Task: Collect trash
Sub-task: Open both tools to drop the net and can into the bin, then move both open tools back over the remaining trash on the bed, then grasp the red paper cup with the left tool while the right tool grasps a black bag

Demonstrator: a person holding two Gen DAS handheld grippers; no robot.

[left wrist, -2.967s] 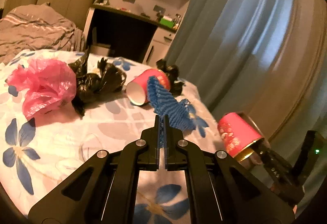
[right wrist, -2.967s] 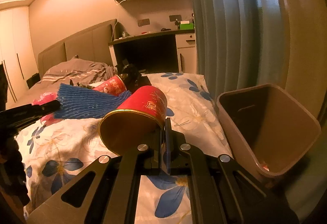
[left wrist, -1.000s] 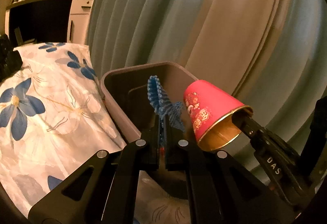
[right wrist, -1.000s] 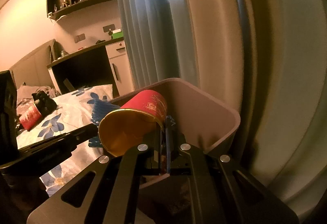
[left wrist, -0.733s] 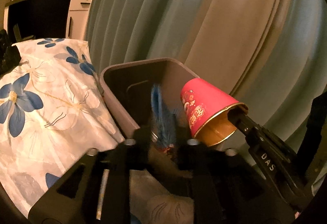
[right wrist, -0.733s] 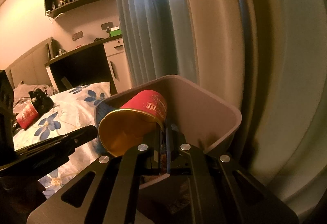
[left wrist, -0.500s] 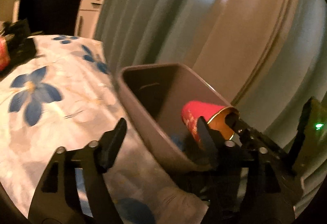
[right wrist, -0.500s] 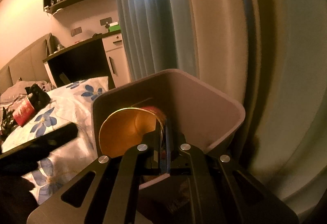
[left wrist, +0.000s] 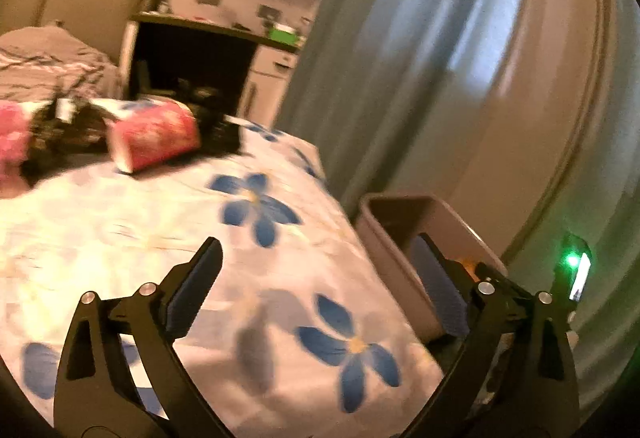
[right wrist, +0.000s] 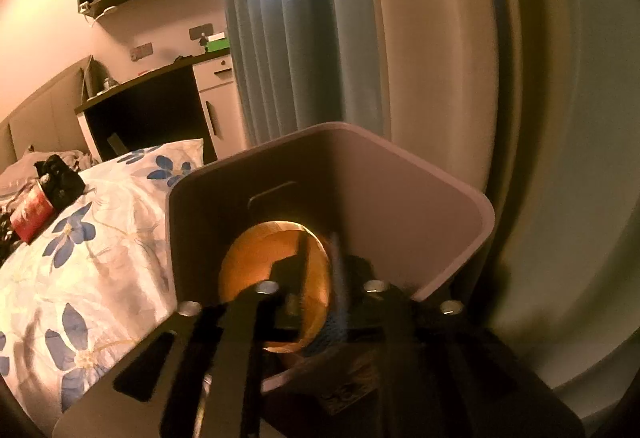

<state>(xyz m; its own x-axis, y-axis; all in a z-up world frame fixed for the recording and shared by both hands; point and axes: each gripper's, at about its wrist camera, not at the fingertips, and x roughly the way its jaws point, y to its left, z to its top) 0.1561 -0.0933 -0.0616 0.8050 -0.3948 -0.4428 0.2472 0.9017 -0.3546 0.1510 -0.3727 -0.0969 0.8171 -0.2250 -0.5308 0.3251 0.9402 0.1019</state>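
Your right gripper [right wrist: 320,270] hangs over the open bin [right wrist: 440,198], and its fingers are opening, narrow as yet. The cup [right wrist: 276,278] you brought sits just past them, mouth toward you, inside the bin's walls; the blur keeps you from telling whether a pad touches its rim. A scrap of blue netting [right wrist: 332,330] lies beside the cup, lower in the bin.

Your left gripper [left wrist: 316,278] stands wide with nothing between its fingers, aimed across the bed [left wrist: 120,222] beside the bin. The trash left to collect lies at the bed's far end from the bin: a second red cup [left wrist: 154,138] on its side, black crumpled bags [left wrist: 60,134] touching it, and a pink bag [left wrist: 10,134] at the edge of view.

What could go wrong from here:
- If the cup's rim hangs on a finger as you pull back, it could ride out and tip over the bin's wall onto the floor. Let the fingers part fully first.
- The bin sits close against the bed; a knock from either gripper could tilt it and spill what is inside.
- The cup on the bed is round and on its side; a nudge could roll it off the bed.
- The bags are soft and tangled; a shallow pinch could drag the neighbours along.
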